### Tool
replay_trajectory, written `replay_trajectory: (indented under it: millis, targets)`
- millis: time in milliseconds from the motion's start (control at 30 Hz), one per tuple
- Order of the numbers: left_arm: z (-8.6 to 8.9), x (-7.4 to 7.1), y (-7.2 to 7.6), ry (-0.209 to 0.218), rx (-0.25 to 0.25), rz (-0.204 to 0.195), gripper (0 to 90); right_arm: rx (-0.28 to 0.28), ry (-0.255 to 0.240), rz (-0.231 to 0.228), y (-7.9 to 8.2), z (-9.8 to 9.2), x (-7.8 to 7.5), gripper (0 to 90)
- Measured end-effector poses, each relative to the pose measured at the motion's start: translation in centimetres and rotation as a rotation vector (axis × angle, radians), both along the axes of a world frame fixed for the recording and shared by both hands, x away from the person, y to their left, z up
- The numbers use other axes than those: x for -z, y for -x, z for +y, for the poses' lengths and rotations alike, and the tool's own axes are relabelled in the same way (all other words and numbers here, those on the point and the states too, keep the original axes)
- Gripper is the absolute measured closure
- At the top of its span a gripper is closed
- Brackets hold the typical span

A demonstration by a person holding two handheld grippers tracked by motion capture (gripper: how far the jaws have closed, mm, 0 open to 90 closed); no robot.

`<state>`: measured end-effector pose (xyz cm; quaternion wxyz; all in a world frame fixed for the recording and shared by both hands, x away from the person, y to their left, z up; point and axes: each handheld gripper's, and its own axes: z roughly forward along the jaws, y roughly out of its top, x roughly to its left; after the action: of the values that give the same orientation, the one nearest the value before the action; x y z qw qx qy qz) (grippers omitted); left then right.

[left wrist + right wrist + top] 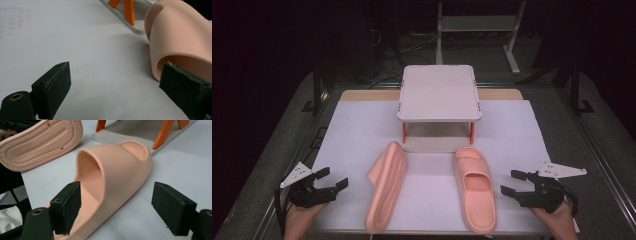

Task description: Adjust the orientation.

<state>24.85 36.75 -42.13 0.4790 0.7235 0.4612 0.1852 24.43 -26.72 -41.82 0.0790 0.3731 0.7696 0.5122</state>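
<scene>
**Two slippers waiting, both grippers standing wide and empty**

While both hands are resting at the near edge of the table, the left gripper (333, 180) and the right gripper (510, 182) are holding their jaws released, with nothing pressed between the pads. Ahead of the right gripper's jaws the upright slipper (117, 170) is lying sole down, its heel end already reaching in beside the left-hand pad (67, 207) of that view, while the other pad is standing clear over bare white cloth (180, 155). Off the right-hand jaw of the left gripper, the tipped slipper (180, 37) is sitting on its edge, its strap opening just beyond the pad (185, 90); from the right gripper view its ribbed sole (40, 142) is facing the camera. Beyond both jaw pairs the small shelf (439, 92) is standing on orange legs (129, 11).

Judging from this, the risks are lying in the grasp itself. If the right jaws are closing where they stand, they are likely catching only the soft side wall, which could be folding and letting the slipper twist or drop. The tipped slipper is balancing on its edge, so a nudge from the left pad could be knocking it flat or pushing it away. Lifting either one carelessly toward the shelf could be striking its legs or rim
</scene>
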Motion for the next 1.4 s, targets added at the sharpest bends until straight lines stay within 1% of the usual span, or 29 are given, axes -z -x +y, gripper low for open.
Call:
replay_trajectory:
  millis: [100, 233, 300, 400, 467, 533, 600, 700, 733, 833, 967, 1000, 1067, 1100, 1133, 1167, 1267, 1400]
  targets:
    - [0.0, 0.1, 0.1, -0.001, -0.002, 0.002, 9.6, -0.002, 0.004, 0.001, 0.0, 0.0, 0.1, 22.9]
    - [0.1, 0.1, 0.2, 0.007, -0.001, 0.002, 9.6, 0.002, 0.005, 0.001, 0.0, 0.1, 0.1, 22.8]
    - [-0.1, 0.2, 0.2, 0.002, 0.007, 0.008, 9.6, 0.001, 0.006, 0.001, 0.1, 0.1, 0.1, 22.8]
    - [-0.3, 0.1, 0.3, 0.003, 0.015, 0.004, 9.6, -0.002, 0.0, -0.014, 0.1, 0.2, -0.1, 22.8]
    - [-0.5, 0.3, 0.4, 0.002, 0.024, 0.008, 9.6, -0.001, -0.001, -0.014, 0.1, 0.3, -0.2, 22.8]
    - [-1.1, 0.5, 0.5, -0.016, 0.047, 0.021, 9.7, -0.003, 0.002, -0.008, 0.0, 0.4, -0.1, 22.5]
    - [-1.3, 0.5, 0.5, -0.022, 0.051, 0.024, 9.6, -0.005, 0.003, -0.009, 0.0, 0.4, -0.1, 22.4]
    - [-1.8, 0.6, 0.5, -0.014, 0.07, 0.027, 9.7, -0.008, 0.0, -0.011, 0.0, 0.4, -0.2, 22.4]
    - [-2.0, 0.7, 0.5, -0.014, 0.075, 0.034, 10.0, -0.008, -0.002, -0.013, 0.0, 0.4, -0.2, 22.4]
    - [-2.5, 0.8, 0.4, -0.021, 0.096, 0.045, 10.0, -0.006, -0.012, -0.014, 0.1, 0.3, -0.2, 22.2]
    - [-3.2, 0.8, 0.3, -0.037, 0.121, 0.046, 10.1, -0.008, -0.01, -0.012, 0.0, 0.4, -0.2, 22.2]
    - [-3.4, 0.8, 0.3, -0.04, 0.129, 0.045, 12.3, -0.011, -0.01, -0.008, 0.1, 0.5, -0.2, 22.1]
    - [-3.7, 0.9, 0.2, -0.045, 0.141, 0.048, 13.0, -0.014, -0.016, -0.009, 0.1, 0.5, -0.2, 22.1]
    - [-3.9, 0.9, 0.1, -0.036, 0.157, 0.063, 14.7, -0.017, -0.023, -0.008, 0.1, 0.6, -0.2, 22.1]
    - [-4.3, 0.9, 0.1, -0.022, 0.188, 0.074, 24.1, -0.022, -0.03, -0.014, 0.1, 0.7, -0.3, 22.1]
    - [-4.3, 0.9, 0.1, -0.022, 0.188, 0.074, 25.3, -0.024, -0.03, -0.013, 0.1, 0.8, -0.3, 22.1]
    - [-5.2, 0.9, -0.2, -0.042, 0.21, 0.084, 30.7, -0.032, -0.026, -0.013, 0.1, 1.0, -0.3, 22.1]
    - [-5.7, 1.1, -0.6, -0.041, 0.218, 0.096, 33.6, -0.036, -0.02, -0.014, 0.2, 1.1, -0.3, 22.1]
